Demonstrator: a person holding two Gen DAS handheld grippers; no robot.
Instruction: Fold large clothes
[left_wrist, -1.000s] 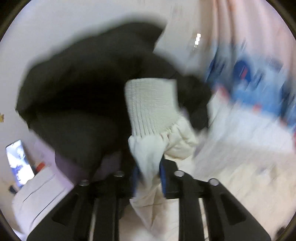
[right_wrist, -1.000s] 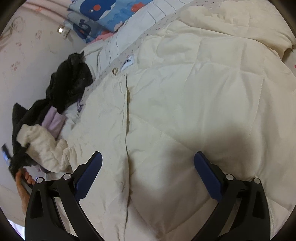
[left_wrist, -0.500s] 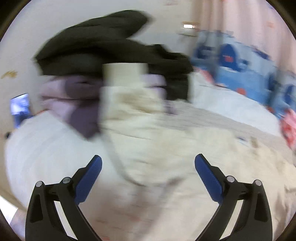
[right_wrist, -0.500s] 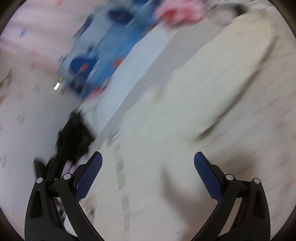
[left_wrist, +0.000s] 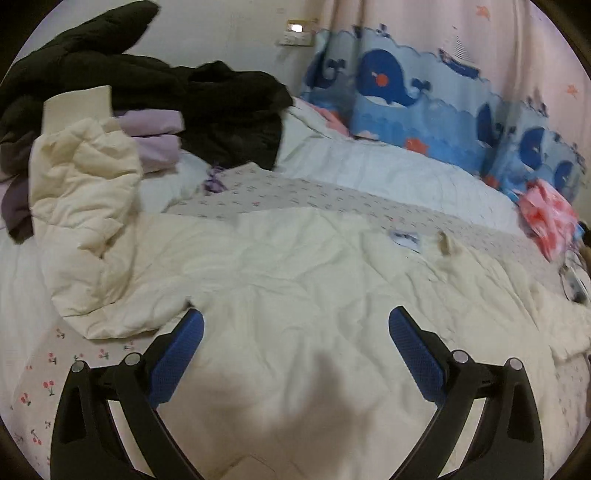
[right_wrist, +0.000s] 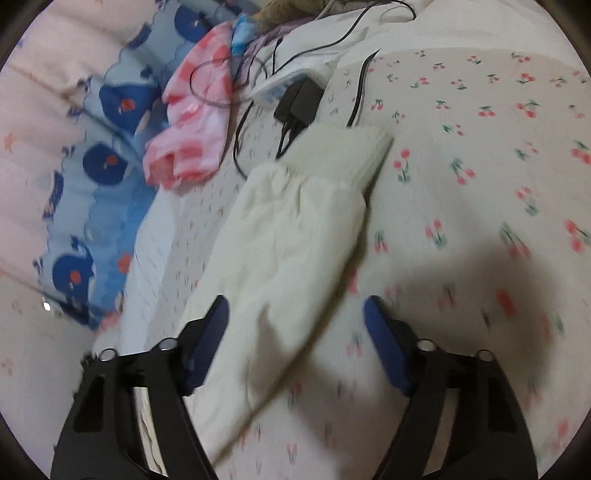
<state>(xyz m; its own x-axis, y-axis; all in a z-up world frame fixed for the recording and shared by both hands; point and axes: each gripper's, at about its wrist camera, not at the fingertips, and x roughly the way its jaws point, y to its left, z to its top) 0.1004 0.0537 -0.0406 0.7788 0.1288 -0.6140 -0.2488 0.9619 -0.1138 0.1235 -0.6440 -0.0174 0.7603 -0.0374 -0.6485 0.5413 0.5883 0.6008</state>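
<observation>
A cream padded jacket (left_wrist: 295, 280) lies spread on the bed in the left wrist view. One sleeve (left_wrist: 81, 221) is bunched at the left, its ribbed cuff (left_wrist: 75, 107) resting against a clothes pile. My left gripper (left_wrist: 295, 347) hovers open over the jacket body with nothing between its fingers. In the right wrist view the other sleeve (right_wrist: 280, 251) stretches across the cherry-print sheet (right_wrist: 480, 166), ending in a ribbed cuff (right_wrist: 340, 155). My right gripper (right_wrist: 295, 332) straddles that sleeve and its jaws are closing; the pads do not touch the cloth.
A pile of black and lilac clothes (left_wrist: 166, 99) sits at the back left. Whale-print cushions (left_wrist: 406, 110) line the wall. A pink checked cloth (right_wrist: 195, 118), a black charger (right_wrist: 299, 101) and cables lie beyond the right sleeve's cuff.
My left gripper let go of the left sleeve, opened wide and pulled back over the jacket body. My right gripper swung from the jacket's front to the other sleeve and began narrowing.
</observation>
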